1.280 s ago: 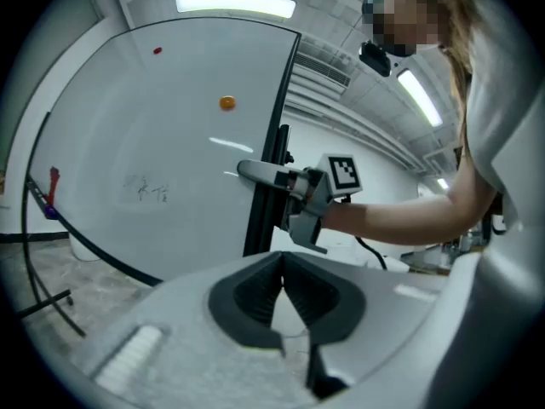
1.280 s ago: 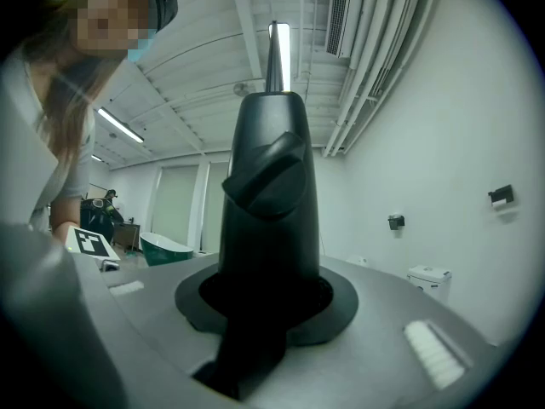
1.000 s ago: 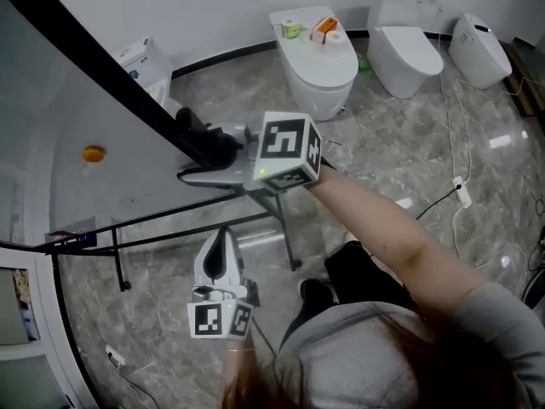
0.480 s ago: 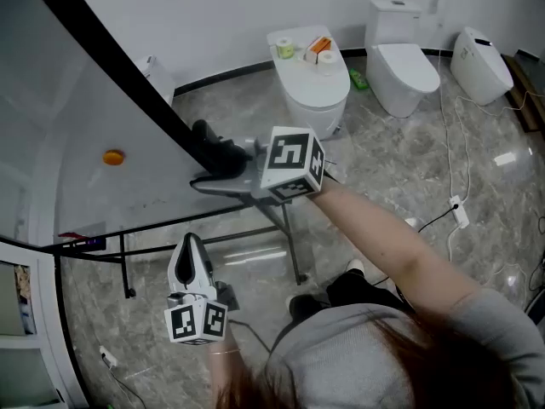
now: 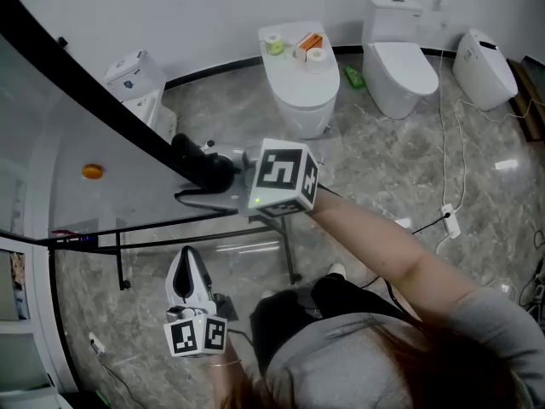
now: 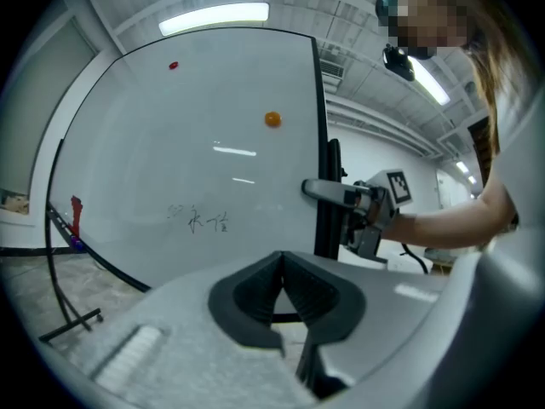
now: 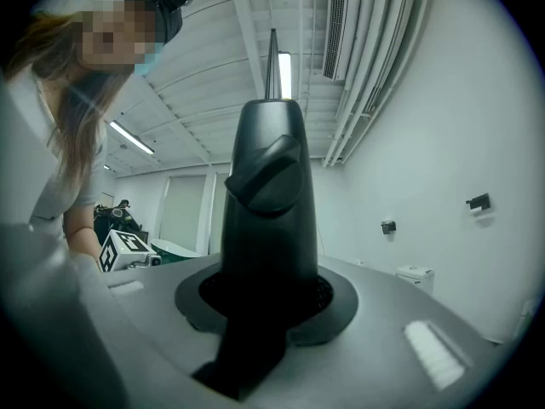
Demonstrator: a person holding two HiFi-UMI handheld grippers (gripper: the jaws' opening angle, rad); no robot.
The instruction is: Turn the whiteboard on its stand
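The whiteboard fills the left of the head view, tilted on its stand, with a black frame along its edge. My right gripper is shut on that frame edge, which rises as a black bar between the jaws in the right gripper view. My left gripper hangs free below the board, jaws together and holding nothing. In the left gripper view the board face carries an orange magnet, a red magnet and faint writing, and the right gripper clamps its right edge.
The stand's black legs and crossbar run under the board. A pen tray sits at the board's lower edge. Three white toilets stand behind, and cables with a plug lie on the marble floor at right.
The right gripper stays clamped on the frame edge and has shifted sideways with it. The left gripper has moved left and lower in the head view.
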